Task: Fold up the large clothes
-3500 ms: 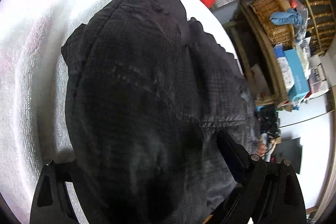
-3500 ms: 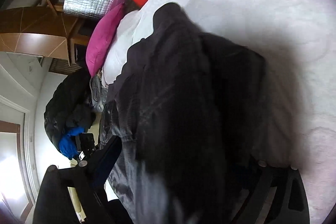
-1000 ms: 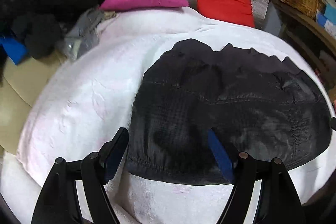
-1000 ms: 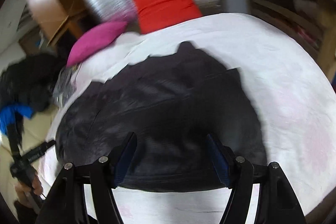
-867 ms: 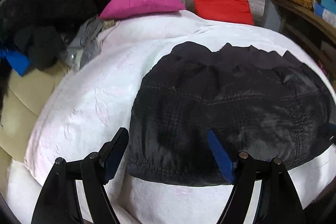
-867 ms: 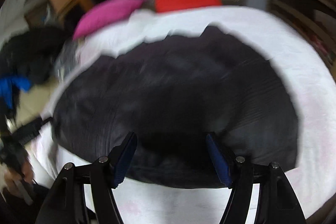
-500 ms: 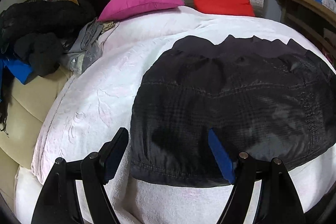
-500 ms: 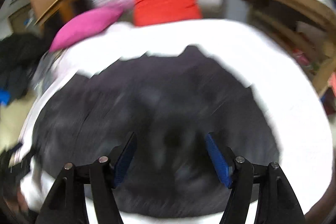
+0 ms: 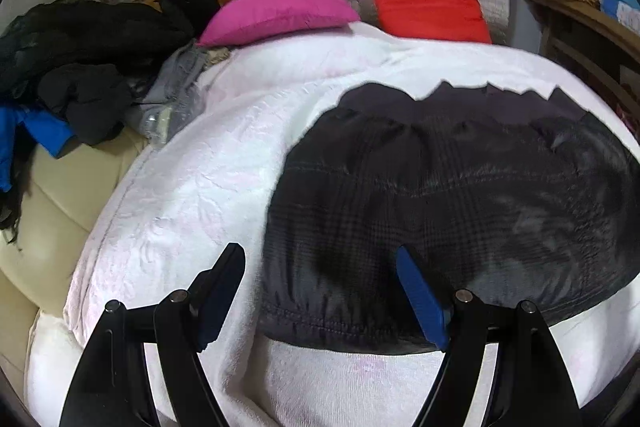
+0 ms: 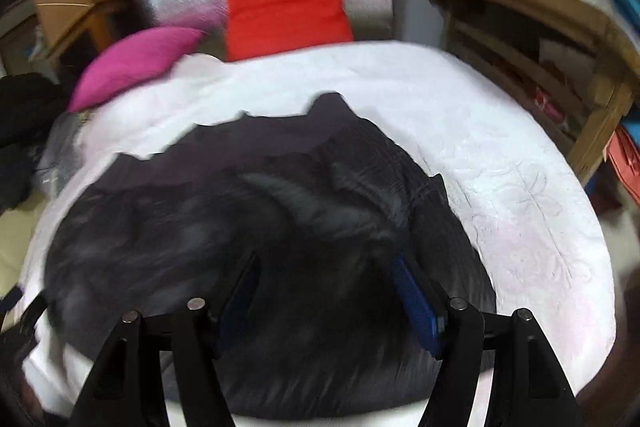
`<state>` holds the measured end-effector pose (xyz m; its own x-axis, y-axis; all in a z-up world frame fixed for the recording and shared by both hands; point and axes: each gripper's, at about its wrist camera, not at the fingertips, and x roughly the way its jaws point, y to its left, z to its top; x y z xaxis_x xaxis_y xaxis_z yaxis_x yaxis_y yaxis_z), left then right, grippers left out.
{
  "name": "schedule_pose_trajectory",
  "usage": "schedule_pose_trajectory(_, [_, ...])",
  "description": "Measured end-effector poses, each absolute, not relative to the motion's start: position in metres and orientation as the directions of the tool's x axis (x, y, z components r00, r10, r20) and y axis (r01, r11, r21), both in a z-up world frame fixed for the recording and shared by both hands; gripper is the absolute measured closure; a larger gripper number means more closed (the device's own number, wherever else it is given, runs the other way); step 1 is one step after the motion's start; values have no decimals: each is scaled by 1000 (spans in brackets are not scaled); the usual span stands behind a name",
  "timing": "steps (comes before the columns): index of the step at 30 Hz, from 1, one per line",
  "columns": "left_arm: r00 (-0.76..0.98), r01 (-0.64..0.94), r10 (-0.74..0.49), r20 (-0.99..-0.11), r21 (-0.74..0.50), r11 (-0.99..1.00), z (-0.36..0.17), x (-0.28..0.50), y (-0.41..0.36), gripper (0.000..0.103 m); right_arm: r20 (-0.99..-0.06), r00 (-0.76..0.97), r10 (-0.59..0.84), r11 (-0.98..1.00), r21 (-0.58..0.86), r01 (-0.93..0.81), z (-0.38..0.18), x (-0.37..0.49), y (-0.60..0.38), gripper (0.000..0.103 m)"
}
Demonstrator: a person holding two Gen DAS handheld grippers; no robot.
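— Left wrist view: what is it showing?
— The black jacket (image 9: 460, 195) is lying folded on the white blanket (image 9: 192, 195), on the side away from the pink pillow (image 9: 280, 13). The left gripper (image 9: 320, 267) is hovering over the jacket's near hem, jaws apart, gripping nothing.
— And the right wrist view?
— It is blurred. The right gripper (image 10: 326, 275) is hanging above the jacket (image 10: 240, 227), jaws spread, nothing between its pads.

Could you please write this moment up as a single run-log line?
stage: fold laid | black jacket: folded, flat on white blanket | left gripper: open, empty, above near edge | right gripper: open, empty, over jacket
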<state>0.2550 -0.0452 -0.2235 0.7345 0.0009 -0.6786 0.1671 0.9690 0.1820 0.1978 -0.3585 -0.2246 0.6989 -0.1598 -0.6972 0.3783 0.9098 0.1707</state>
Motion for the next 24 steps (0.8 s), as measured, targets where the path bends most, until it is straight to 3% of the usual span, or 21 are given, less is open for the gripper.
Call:
schedule_pose_trajectory(7, [791,115,-7,-612,137,984,-173,200,-37,19,-626,763,-161,923,178,340,-187,107,-296,29])
schedule_pose_trajectory(15, [898,101,-30,-439,138,985,-93,107,-27,5,-503,826,-252,930,109,350,-128,38,-239,27])
schedule_pose_trajectory(24, [954,80,-28,-299,163,983,-36,17,-21,0,-411,878,-247,927,162,338,-68,-38,-213,27])
